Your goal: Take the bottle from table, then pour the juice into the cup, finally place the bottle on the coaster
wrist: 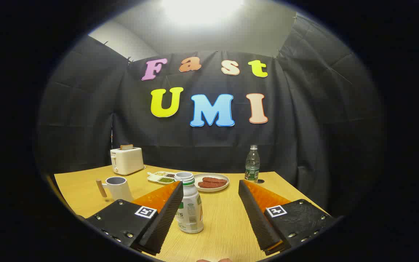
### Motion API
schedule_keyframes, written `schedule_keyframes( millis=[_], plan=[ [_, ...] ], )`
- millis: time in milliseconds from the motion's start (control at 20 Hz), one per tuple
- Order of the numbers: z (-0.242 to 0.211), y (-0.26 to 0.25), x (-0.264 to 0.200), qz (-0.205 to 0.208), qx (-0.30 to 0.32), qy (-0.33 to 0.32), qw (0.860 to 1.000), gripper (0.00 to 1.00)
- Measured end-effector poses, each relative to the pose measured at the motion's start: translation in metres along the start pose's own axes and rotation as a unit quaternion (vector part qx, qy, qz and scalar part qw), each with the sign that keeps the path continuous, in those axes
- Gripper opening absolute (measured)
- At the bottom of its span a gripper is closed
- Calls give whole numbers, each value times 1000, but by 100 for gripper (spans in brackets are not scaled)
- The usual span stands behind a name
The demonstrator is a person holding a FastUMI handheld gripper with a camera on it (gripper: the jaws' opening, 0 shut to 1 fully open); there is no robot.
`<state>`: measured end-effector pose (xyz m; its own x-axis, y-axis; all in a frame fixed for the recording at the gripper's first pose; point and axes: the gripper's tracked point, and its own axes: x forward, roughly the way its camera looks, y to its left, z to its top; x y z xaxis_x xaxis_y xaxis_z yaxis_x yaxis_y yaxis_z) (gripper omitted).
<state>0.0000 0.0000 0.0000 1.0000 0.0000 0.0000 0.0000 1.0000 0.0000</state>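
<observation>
between our two fingers, close against the one at nine o'clock, stands the bottle [190, 205], a small white juice bottle, upright on the wooden table [227, 222] with its cap off and mouth open. our gripper [211, 185] has its jaws wide apart; the nine o'clock finger sits right at the bottle's side, though we cannot tell whether it touches, and the three o'clock finger is well clear of it, so nothing is clamped.

beyond the fingertips at twelve o'clock we see a white plate [211, 187] holding dark reddish sausages. just to its ten o'clock lies a small divided dish [161, 177] with bits of food in its compartments. out at ten o'clock from the bottle stands the cup [118, 188], a white mug with a wooden handle, upright. farther back on that side sits a white toaster [126, 160] with a slice of bread poking from its slot. at one o'clock, near the far table edge, we see a clear water bottle [252, 164], upright, with a small dark round thing [260, 181] beside its base.
</observation>
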Motion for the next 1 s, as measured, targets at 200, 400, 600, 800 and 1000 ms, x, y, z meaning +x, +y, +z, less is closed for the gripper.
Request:
schedule_keyframes(
  millis=[200, 400, 600, 800, 1000],
  plan=[
    [-3, 0, 1, 1, 1, 5, 1000, 94],
    [-2, -4, 1, -5, 5, 2, 1000, 94],
    [-4, 2, 2, 3, 3, 6, 1000, 94],
    [-10, 13, 6, 14, 16, 8, 1000, 94],
    [-20, 23, 11, 16, 11, 13, 1000, 94]
  ],
)
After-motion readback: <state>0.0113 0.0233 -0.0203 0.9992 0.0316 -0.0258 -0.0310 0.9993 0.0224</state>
